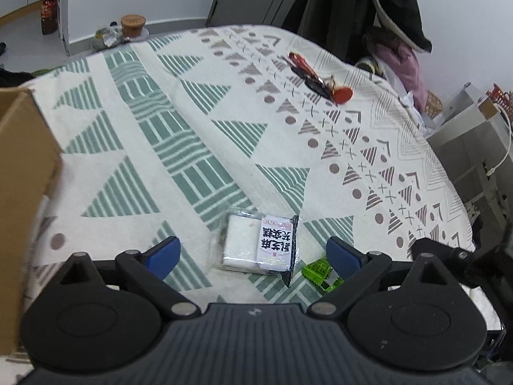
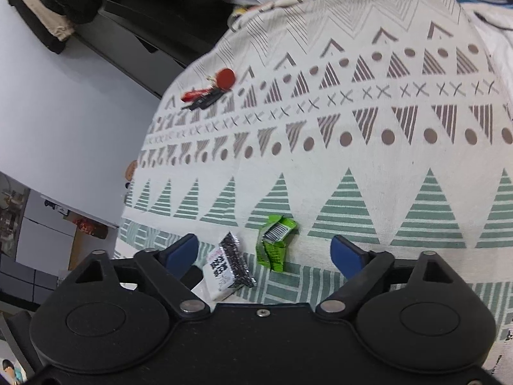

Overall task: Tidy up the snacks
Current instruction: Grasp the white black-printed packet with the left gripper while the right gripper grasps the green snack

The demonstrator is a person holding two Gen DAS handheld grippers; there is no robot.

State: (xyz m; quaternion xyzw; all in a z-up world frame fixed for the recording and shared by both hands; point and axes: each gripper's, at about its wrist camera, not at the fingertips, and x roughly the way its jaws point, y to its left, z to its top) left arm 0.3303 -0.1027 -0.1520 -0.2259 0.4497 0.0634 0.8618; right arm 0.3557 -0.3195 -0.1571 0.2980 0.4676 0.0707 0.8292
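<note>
Currently the left gripper is spread wide and holds nothing; the white snack packet lies on the patterned cloth at lower centre of the left view, between the blue fingers. The right gripper is likewise wide and holds nothing, with the green snack packet between its fingers at lower centre of the right view. The cardboard box stands at the left edge.

Risks, as judgement:
- The packets lie just beside each other; closing either gripper could nudge or catch the neighbouring one.
- Both wrappers look thin and crinkled, so the fingers could slip off.
- The grippers work near each other and could collide.
</note>
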